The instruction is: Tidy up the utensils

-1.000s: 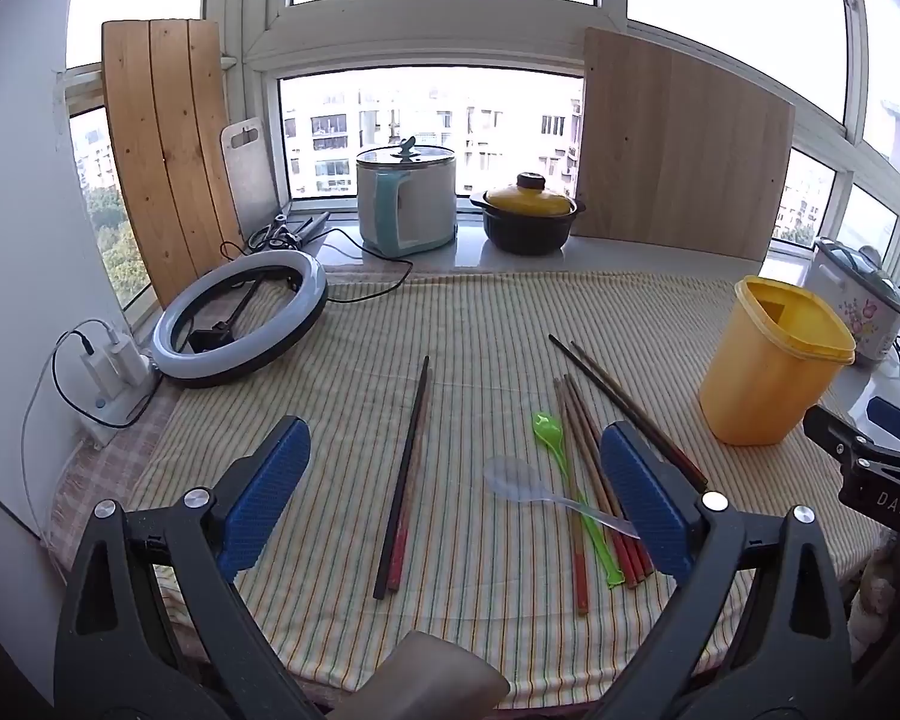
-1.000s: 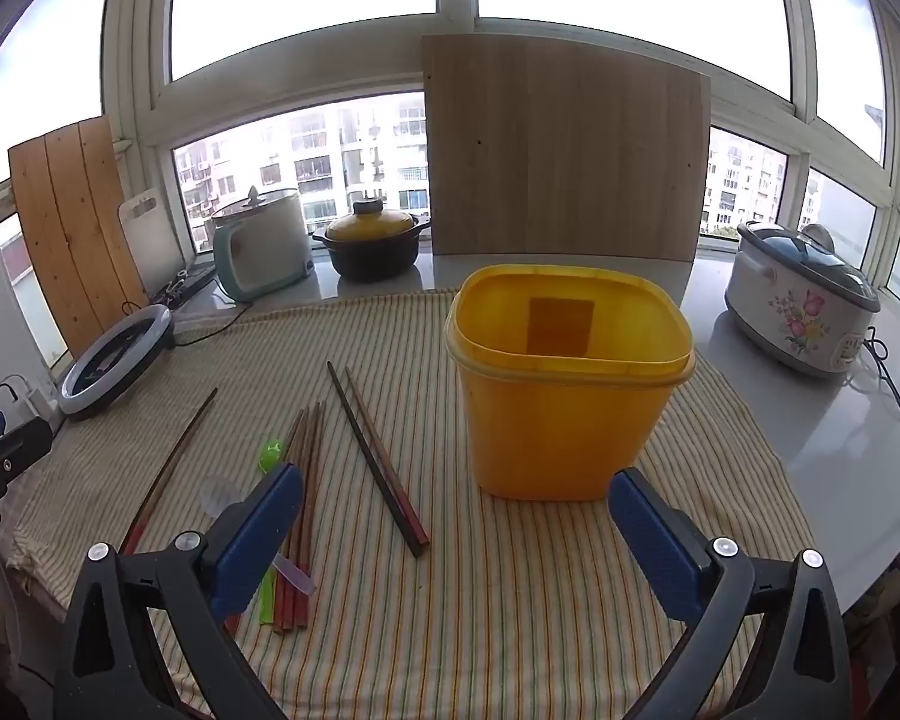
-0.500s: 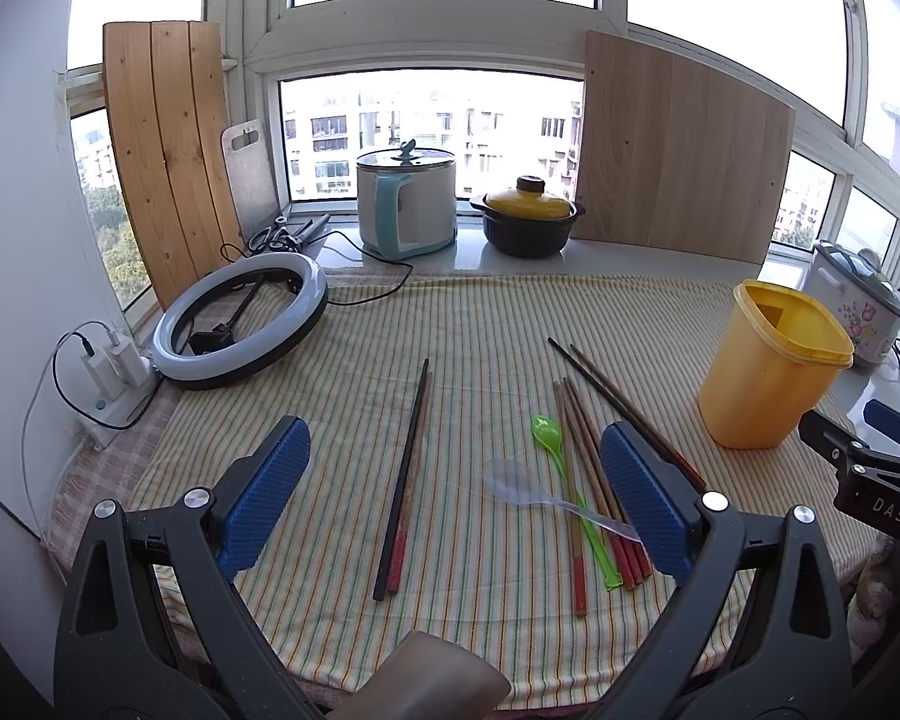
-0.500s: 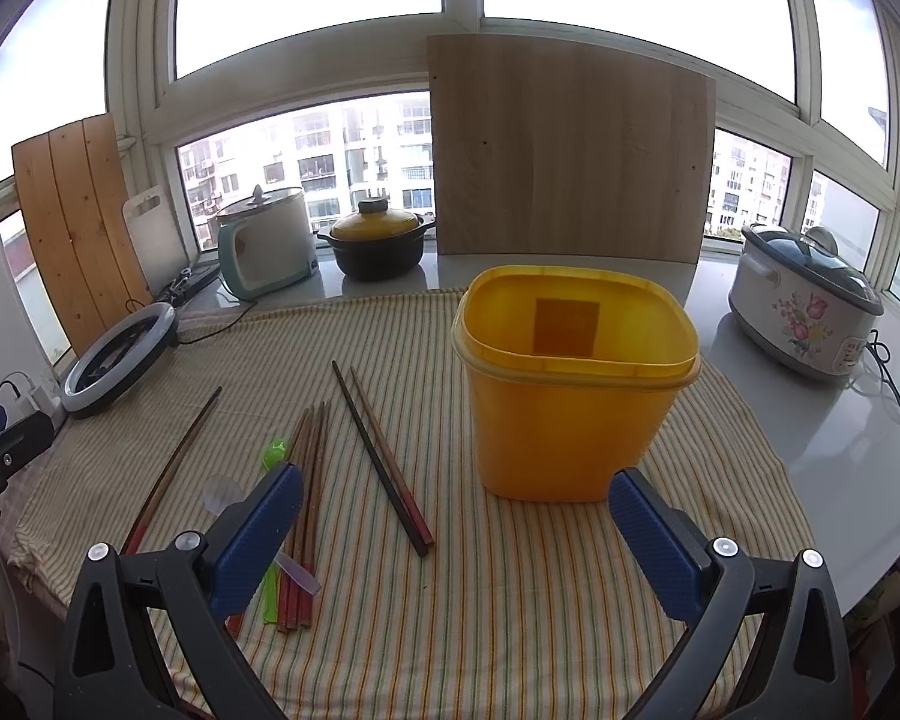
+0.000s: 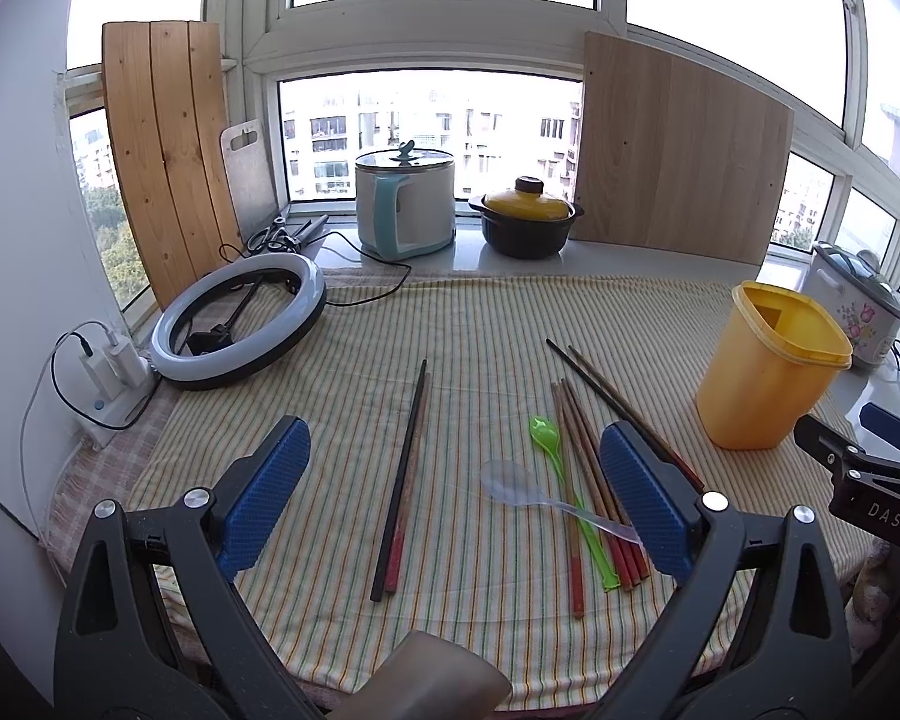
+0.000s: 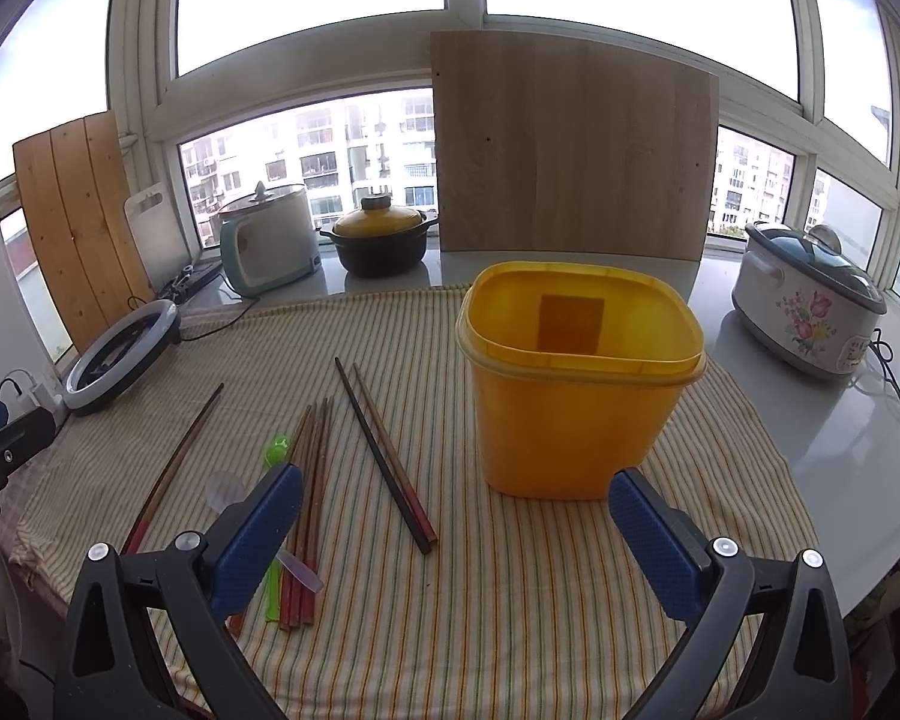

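Several chopsticks lie on the striped cloth: a dark pair (image 5: 403,471) left of centre, a bundle (image 5: 588,492) with red ends, and a dark pair (image 6: 387,457) near the bin. A green spoon (image 5: 561,468) and a clear spoon (image 5: 519,487) lie by the bundle. An empty yellow bin (image 6: 576,381) stands at the right, also in the left wrist view (image 5: 768,363). My left gripper (image 5: 453,498) is open above the near table edge, empty. My right gripper (image 6: 450,531) is open and empty, in front of the bin.
A ring light (image 5: 240,318) lies at the back left beside a power strip (image 5: 111,384). A kettle (image 5: 405,204), a black pot with yellow lid (image 5: 528,222) and wooden boards (image 5: 684,150) stand on the sill. A floral cooker (image 6: 810,303) stands right.
Both grippers have drawn back slightly from the table; the bin looks a little farther off. Nothing on the cloth has moved.
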The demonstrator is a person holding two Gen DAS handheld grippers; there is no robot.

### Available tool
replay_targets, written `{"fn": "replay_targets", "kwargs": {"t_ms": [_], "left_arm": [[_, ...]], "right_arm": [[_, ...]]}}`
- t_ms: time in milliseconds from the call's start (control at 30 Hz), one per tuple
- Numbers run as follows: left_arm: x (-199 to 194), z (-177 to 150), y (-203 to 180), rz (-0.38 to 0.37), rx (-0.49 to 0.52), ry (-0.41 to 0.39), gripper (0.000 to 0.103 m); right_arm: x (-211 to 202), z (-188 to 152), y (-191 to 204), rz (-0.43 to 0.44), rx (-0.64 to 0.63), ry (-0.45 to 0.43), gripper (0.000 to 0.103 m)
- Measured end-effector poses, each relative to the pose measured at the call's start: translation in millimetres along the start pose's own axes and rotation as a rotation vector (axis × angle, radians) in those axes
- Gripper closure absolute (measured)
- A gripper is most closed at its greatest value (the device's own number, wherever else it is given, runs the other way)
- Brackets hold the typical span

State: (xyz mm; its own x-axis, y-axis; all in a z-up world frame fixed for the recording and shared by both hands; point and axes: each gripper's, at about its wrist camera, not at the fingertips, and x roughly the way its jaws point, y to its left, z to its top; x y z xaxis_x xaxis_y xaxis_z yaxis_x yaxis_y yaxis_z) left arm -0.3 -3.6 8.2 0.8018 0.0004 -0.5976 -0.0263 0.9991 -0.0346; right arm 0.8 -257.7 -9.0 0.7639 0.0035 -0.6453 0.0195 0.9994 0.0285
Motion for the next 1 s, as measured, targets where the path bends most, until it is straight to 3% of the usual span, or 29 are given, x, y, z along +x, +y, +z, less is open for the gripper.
{"fn": "replay_targets", "kwargs": {"t_ms": [1000], "left_arm": [[-0.1, -0.2, -0.4, -0.001, -0.003, 0.002, 0.004]], "right_arm": [[2.3, -0.2, 1.4, 0.006, -0.006, 0.010, 0.000]]}}
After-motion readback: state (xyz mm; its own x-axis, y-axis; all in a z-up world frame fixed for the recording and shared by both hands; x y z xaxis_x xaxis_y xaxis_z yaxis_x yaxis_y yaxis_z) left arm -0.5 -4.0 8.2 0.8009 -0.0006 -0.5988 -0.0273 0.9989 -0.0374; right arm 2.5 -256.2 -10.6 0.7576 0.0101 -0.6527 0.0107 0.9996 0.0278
